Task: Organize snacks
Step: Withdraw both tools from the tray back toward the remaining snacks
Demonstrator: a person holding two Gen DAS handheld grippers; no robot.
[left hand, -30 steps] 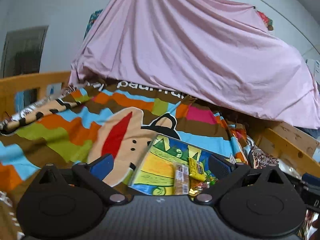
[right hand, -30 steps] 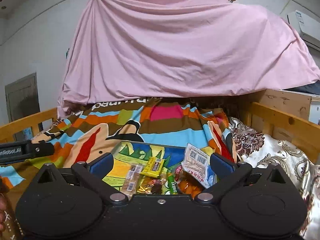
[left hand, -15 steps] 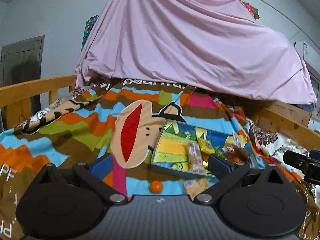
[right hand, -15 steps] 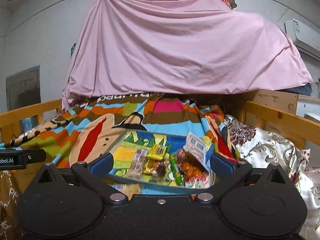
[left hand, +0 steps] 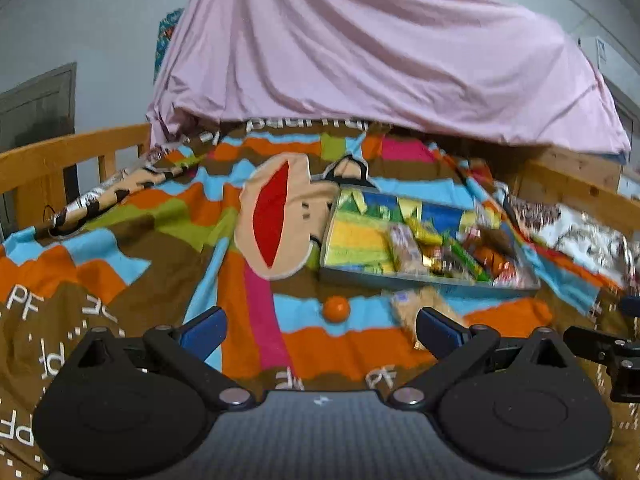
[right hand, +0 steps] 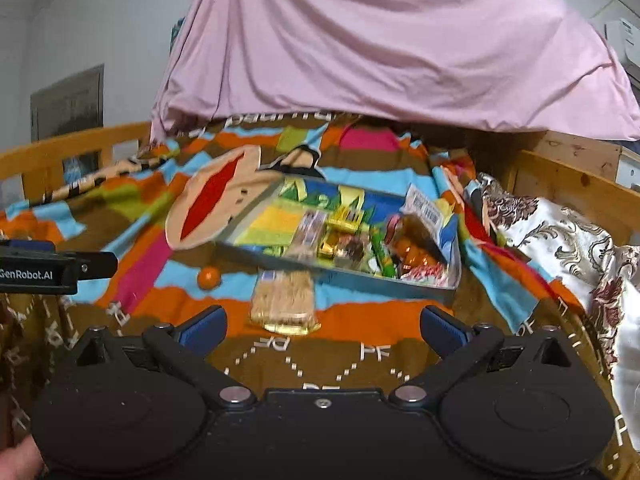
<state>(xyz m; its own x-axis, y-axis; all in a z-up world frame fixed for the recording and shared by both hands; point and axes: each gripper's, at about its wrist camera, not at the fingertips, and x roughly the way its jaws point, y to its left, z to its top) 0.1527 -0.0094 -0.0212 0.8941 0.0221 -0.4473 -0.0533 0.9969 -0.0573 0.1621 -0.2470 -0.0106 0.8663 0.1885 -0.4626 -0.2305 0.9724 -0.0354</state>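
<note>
Both the left gripper [left hand: 319,326] and right gripper [right hand: 323,325] gape wide, holding nothing. A cracker packet [right hand: 283,298] lies at the right one's twelve o'clock, just before the tray [right hand: 348,274]. The soft blanket [right hand: 360,354] could let it slide when pinched.

snack tray [right hand: 432,294], cracker packet [right hand: 284,300], orange ball [right hand: 209,278]

Metal-looking tray [right hand: 352,276], glossy wrappers [right hand: 384,258], cloth blanket [right hand: 132,216], wooden rail [right hand: 576,184].
</note>
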